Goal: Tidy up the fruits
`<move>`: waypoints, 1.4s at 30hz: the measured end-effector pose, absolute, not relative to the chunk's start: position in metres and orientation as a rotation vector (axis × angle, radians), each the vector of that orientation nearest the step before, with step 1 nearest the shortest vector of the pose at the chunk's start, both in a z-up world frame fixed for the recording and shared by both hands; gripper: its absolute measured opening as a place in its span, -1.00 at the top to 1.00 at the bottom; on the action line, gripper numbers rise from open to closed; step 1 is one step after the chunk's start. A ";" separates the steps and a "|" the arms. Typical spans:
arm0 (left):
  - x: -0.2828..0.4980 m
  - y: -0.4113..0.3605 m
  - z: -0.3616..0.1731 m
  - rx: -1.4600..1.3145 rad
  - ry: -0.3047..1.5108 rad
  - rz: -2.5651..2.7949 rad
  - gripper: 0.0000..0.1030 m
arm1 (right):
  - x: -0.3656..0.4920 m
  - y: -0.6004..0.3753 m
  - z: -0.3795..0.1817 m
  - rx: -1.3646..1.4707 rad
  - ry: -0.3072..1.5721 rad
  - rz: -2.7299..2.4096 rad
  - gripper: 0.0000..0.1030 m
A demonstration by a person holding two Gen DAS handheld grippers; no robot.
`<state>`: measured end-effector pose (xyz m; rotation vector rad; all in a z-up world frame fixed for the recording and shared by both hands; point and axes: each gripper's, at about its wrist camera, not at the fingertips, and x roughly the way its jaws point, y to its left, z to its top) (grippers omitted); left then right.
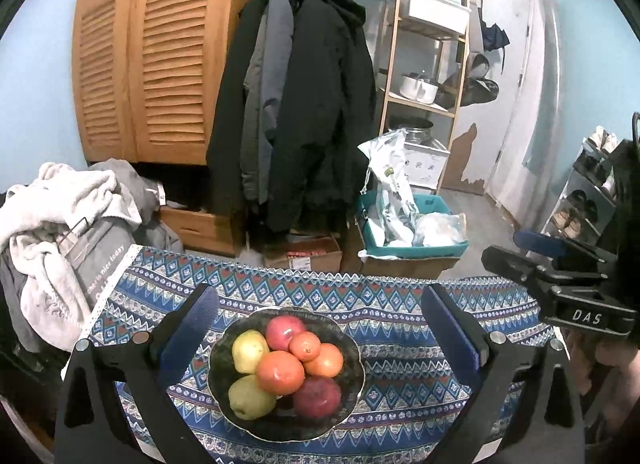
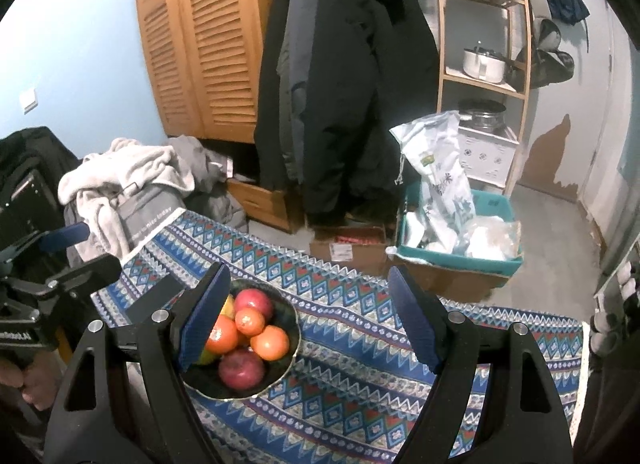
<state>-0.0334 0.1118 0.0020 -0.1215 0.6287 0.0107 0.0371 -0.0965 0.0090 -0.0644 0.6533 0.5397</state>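
We see the bowl [image 1: 352, 384] sitting on the surface [image 1: 400, 404], which is draped in a blue patterned cloth [image 1: 280, 292]. In it are piled two red apples [image 1: 285, 331], three oranges [image 1: 280, 372] and two yellow pears [image 1: 249, 350], all touching. Our left claw [image 1: 318, 328] hangs above the bowl, spread wide and empty. Our right claw [image 2: 308, 320] is also open and holding nothing, with the bowl beside its left finger [image 2: 204, 316].

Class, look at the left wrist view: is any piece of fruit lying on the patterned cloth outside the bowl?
No: all seven fruits sit inside the dark bowl, and the patterned cloth around it carries no fruit.
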 end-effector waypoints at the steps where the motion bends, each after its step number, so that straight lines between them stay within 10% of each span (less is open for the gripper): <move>1: -0.033 0.111 0.002 -0.118 0.631 0.010 -0.99 | 0.037 -0.096 0.009 -0.066 0.652 0.538 -0.55; 42: -0.035 0.110 0.007 -0.106 0.620 0.039 -0.99 | 0.037 -0.099 0.009 -0.070 0.652 0.538 -0.56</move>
